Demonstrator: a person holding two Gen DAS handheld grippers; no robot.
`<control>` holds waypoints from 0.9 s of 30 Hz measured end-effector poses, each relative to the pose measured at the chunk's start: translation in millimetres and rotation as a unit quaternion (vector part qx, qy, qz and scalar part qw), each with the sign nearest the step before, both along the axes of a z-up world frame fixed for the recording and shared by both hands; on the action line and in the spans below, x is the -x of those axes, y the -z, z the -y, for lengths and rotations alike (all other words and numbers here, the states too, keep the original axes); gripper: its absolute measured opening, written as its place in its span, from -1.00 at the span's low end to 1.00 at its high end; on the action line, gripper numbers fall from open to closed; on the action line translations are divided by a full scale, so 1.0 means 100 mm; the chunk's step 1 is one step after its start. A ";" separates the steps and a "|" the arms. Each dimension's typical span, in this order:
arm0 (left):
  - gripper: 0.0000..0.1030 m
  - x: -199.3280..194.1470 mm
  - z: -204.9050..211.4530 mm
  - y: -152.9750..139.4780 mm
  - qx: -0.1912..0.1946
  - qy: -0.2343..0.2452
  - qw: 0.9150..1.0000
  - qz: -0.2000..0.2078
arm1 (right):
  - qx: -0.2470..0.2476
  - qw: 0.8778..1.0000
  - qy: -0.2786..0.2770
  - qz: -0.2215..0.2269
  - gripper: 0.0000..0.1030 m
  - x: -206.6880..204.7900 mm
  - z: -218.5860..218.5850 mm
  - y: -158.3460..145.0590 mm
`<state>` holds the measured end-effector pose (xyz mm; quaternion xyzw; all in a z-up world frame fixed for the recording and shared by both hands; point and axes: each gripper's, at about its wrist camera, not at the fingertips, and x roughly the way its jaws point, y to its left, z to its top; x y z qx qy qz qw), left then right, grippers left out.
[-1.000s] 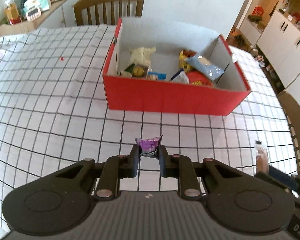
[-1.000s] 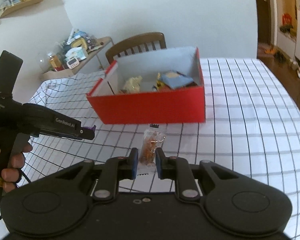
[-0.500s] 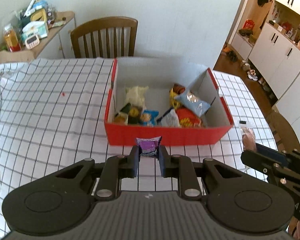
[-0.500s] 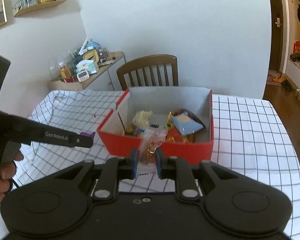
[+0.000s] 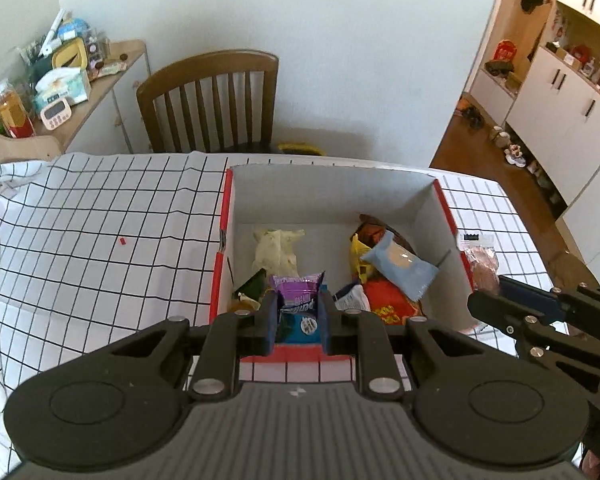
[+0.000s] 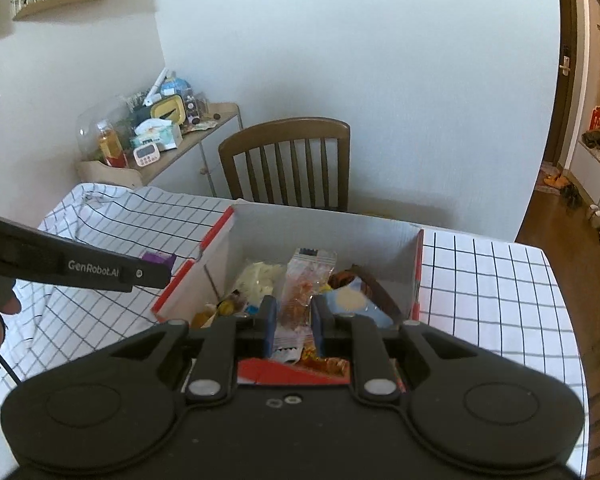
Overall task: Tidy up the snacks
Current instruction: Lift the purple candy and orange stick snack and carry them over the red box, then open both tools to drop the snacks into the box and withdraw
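Table [image 5: 100, 216] w/ grid cloth is carrying the red box [image 5: 220, 276], open top, already holding several snacks: pale bag [image 5: 276, 250] at L, blue pack [image 5: 400, 266] lying tilted on a red bag [image 5: 388, 304] at R.

L gripper [image 5: 298, 314] is clamping a purple pack [image 5: 298, 292] betw. its fingers, hovering over the box's near-L area. R gripper [image 6: 292, 322] is pinching a clear bag [image 6: 306, 284] of orange pieces by its lower part, upright, above box middle.

Risks, as judged from here:
- Both grippers are crowding the same box; in L view the R one is sitting just beside the R wall. Simultaneous drop could knock fingers together or shove the box.
- Clear bag is being held low, top flopping free; could catch the near wall, or tip out if released too close to the rim.
- R-side pile is already stacked high; more on top may slide off or over the wall.
- Purple pack is small, grip looking narrow; could twist out early.
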<state>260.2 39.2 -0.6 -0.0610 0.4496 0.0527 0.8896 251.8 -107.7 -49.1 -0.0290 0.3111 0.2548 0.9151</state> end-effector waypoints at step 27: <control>-0.60 -0.80 0.01 1.07 -0.006 0.009 0.993 -0.114 | 0.065 0.993 -0.004 -0.096 -0.66 -0.78 -0.24 0.85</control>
